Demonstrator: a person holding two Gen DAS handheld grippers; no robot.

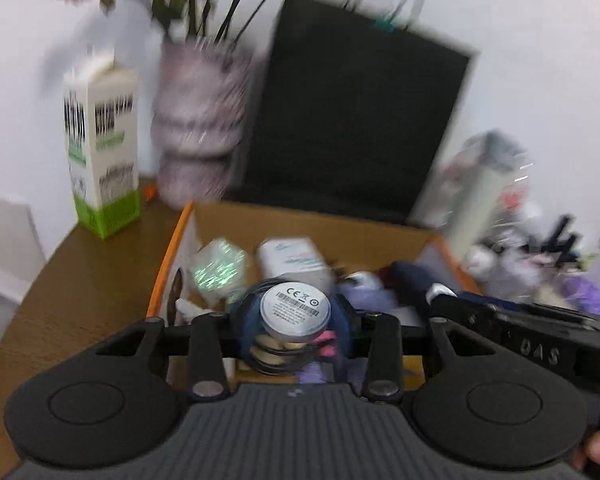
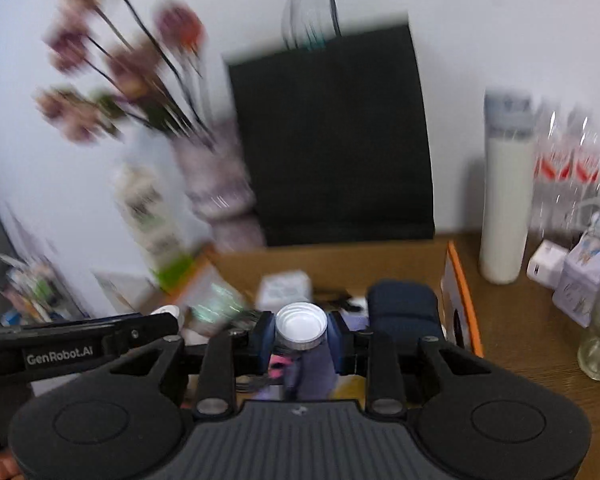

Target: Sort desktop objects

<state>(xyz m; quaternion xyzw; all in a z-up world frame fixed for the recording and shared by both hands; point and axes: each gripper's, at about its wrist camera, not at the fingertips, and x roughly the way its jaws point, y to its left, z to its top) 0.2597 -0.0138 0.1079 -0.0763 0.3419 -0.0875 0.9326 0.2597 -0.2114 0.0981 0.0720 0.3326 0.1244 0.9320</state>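
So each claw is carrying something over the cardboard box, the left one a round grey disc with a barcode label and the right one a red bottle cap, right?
Not quite. The right claw holds a white bottle cap, not a red one, as the right wrist view shows. The rest holds: the left claw grips the round grey disc with a barcode label, above the cardboard box.

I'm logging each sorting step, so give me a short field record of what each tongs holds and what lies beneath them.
left tongs: shut on round grey disc with barcode label, black cable coiled beneath it
right tongs: shut on white ribbed bottle cap
below both: open cardboard box with orange edges, already holding mixed small items
behind box: black paper bag
image quality: motion-blurred
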